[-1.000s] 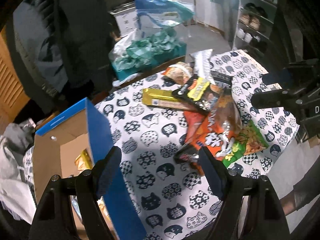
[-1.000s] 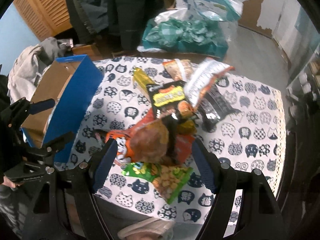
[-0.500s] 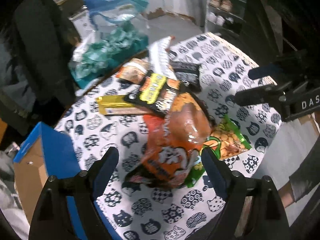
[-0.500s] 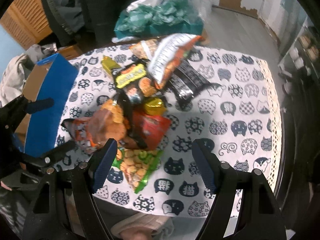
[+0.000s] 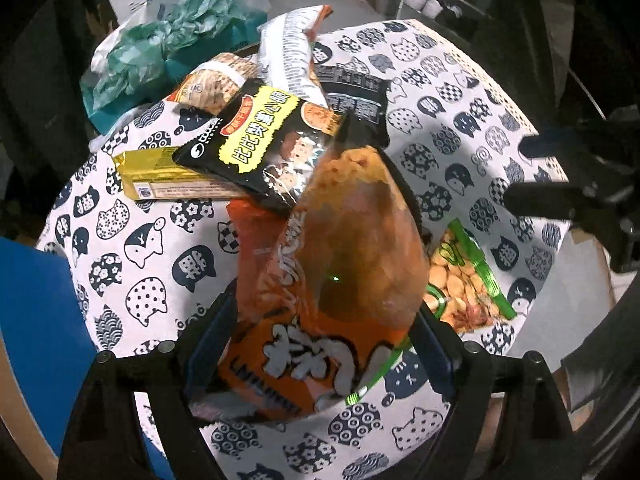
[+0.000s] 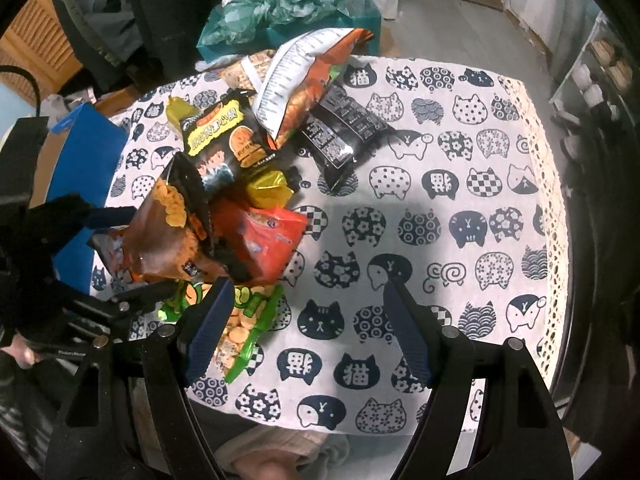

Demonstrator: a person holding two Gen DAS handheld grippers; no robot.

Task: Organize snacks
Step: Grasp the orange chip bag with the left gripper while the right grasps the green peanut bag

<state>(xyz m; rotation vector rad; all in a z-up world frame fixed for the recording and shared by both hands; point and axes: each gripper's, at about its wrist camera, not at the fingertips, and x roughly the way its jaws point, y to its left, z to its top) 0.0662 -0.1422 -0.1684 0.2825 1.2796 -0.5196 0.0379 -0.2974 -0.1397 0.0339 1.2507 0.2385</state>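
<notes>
The left hand-held gripper (image 5: 320, 354) has its fingers spread on either side of one orange snack bag (image 5: 320, 300) at the near end of the pile, not visibly pinching it. The right hand-held gripper (image 6: 306, 332) hangs spread over bare worktop (image 6: 460, 184). Roughly nine packets are heaped there, with one blue box (image 6: 86, 168) beside them.

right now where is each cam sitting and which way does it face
Left wrist: on the left gripper, looking forward and down along its open fingers, which straddle the orange bag on the snack pile; the right gripper shows at right.
Right wrist: on the right gripper, above the near table edge, facing down across the cat cloth; its open fingers frame bare cloth, and the left gripper shows at left by the pile.
Shared: the orange bag, green bag, black bag, blue box, cat cloth.
</notes>
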